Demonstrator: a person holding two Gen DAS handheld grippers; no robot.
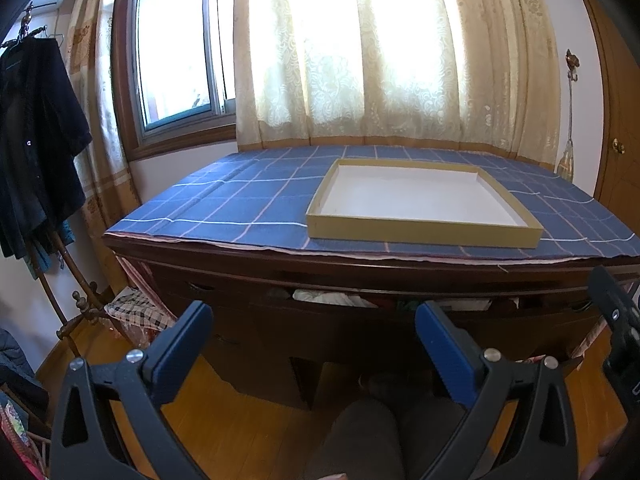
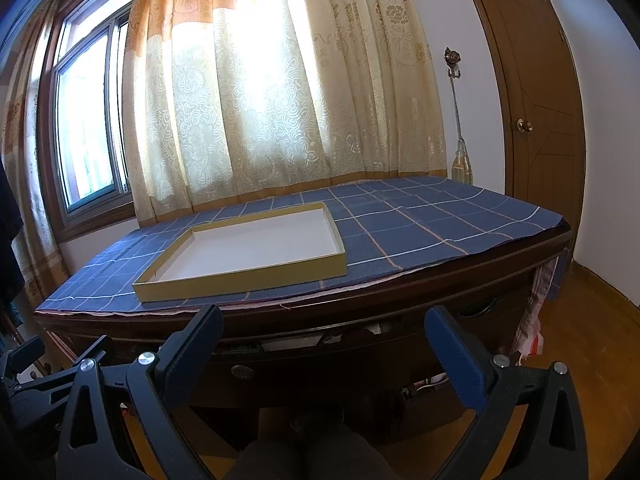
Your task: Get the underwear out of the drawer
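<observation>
While drawer [image 1: 360,300] gapes | left tool [image 1: 314,320] spread | right tool [image 2: 324,326] spread

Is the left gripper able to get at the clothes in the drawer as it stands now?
Probably not yet. The left gripper is open and faces the drawer, but the drawer shows only a narrow slot under the desk edge. White fabric peeks through; the gap looks too slim for the fingers.

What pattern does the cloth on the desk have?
Blue cloth with a white and pink grid; right wrist view shows it best.
</observation>
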